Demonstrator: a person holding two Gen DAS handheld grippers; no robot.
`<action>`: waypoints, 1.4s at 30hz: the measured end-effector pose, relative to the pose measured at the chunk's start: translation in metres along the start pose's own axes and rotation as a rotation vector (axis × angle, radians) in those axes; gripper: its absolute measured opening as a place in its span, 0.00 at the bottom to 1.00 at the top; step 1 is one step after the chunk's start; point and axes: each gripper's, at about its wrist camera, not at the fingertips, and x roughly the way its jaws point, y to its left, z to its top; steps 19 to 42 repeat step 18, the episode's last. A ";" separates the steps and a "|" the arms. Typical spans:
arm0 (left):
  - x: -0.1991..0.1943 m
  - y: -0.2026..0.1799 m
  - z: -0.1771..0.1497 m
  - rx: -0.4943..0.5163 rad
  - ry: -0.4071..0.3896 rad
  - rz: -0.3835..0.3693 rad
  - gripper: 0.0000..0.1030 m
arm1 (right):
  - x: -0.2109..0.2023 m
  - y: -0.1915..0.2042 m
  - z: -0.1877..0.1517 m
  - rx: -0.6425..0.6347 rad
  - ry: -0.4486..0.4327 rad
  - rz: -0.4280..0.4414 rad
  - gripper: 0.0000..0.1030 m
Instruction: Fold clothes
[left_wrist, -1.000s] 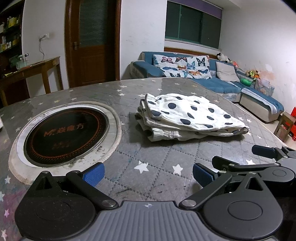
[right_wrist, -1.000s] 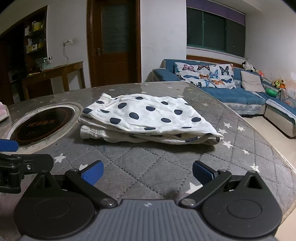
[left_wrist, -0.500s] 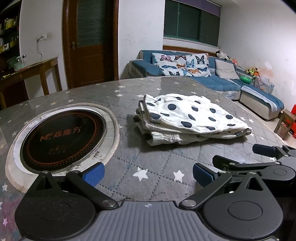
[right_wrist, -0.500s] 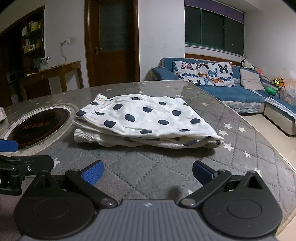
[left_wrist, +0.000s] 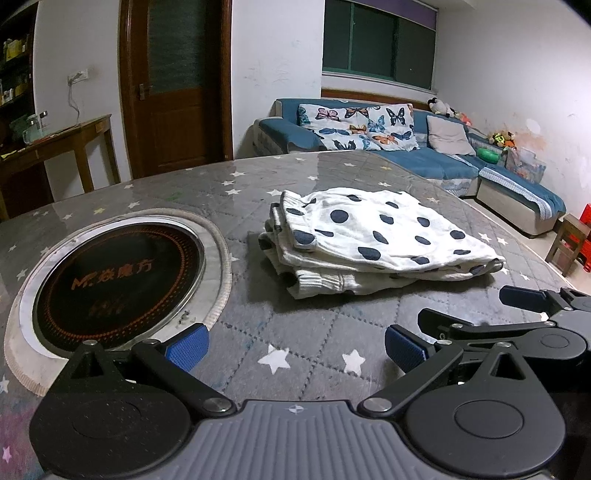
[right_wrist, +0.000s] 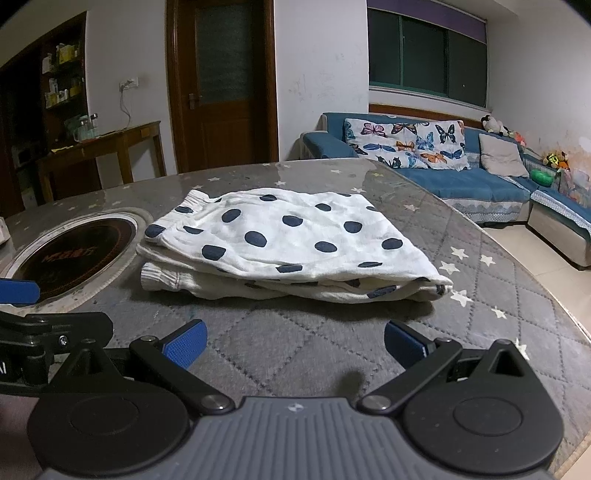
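A white garment with dark blue polka dots (left_wrist: 369, 240) lies folded in a flat stack on the grey star-patterned table (left_wrist: 306, 354); it also shows in the right wrist view (right_wrist: 291, 243). My left gripper (left_wrist: 295, 347) is open and empty, hovering near the table's front, short of the garment. My right gripper (right_wrist: 293, 343) is open and empty, just in front of the garment's near edge. The right gripper shows at the right of the left wrist view (left_wrist: 517, 317), and the left gripper shows at the left edge of the right wrist view (right_wrist: 44, 325).
A round black induction hob (left_wrist: 118, 284) is set into the table left of the garment. The table's right edge (right_wrist: 554, 295) drops to the floor. Behind are a blue sofa (left_wrist: 424, 147), a wooden door (left_wrist: 177, 85) and a wooden side table (left_wrist: 55, 147).
Both views have shifted slightly: the garment appears a little closer and lower in frame. Both grippers stay open and empty; the garment has not moved on the table.
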 end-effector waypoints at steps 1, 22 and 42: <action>0.001 0.000 0.000 0.001 0.001 -0.001 1.00 | 0.001 0.000 0.000 0.000 0.000 0.000 1.00; 0.010 0.003 0.006 -0.005 0.009 -0.006 1.00 | 0.011 0.004 0.006 -0.001 0.012 0.007 1.00; 0.010 0.003 0.006 -0.005 0.009 -0.006 1.00 | 0.011 0.004 0.006 -0.001 0.012 0.007 1.00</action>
